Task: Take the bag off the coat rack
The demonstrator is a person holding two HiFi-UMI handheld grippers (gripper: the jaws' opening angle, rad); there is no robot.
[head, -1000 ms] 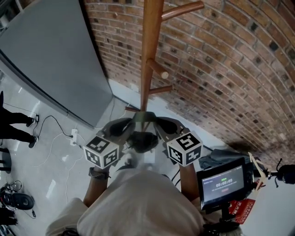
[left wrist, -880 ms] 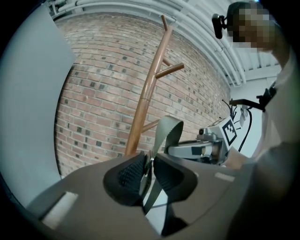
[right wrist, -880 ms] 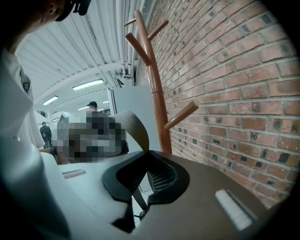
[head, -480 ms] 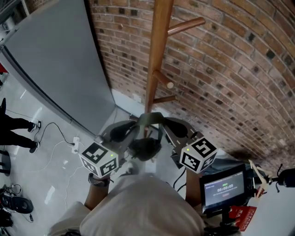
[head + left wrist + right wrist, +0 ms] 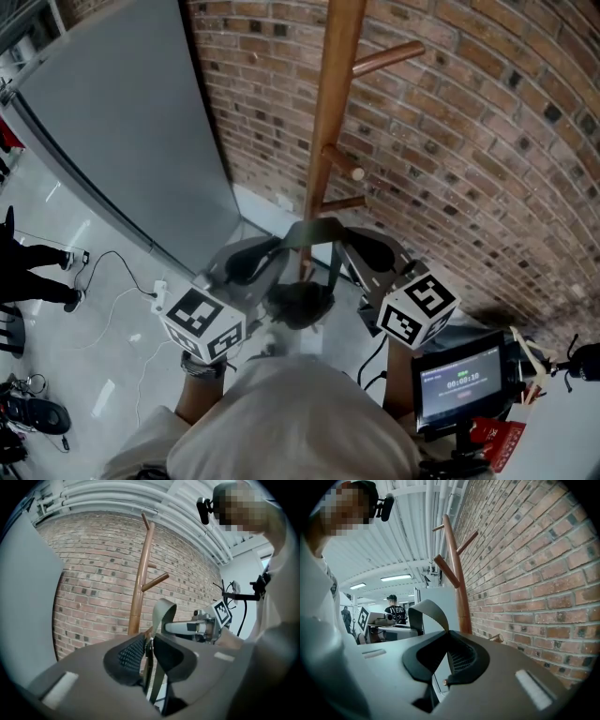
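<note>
- Both grippers have come up since the earlier frames, and the strap [image 5: 314, 230] they carry has risen with them, its arch now higher against the coat rack [image 5: 333, 112].
- The left gripper [image 5: 149, 656] pinches the strap between its pads. The webbing runs up from the jaws and folds over towards the other gripper.
- The right gripper [image 5: 444, 656] is pressed together on the other end of the same loop.
- The bag [image 5: 298, 302] hangs dark below the strap, between the two marker cubes and just in front of the rack's pole.
- The strap's top lies just under the lowest peg [image 5: 339, 202]. I cannot tell whether it is clear of every peg.
- Behind the rack is a brick wall [image 5: 487, 141], with a grey panel [image 5: 122, 131] to its left.
- A lit screen [image 5: 457, 381] stands at lower right, and a cable [image 5: 117, 281] trails over the floor at left.
</note>
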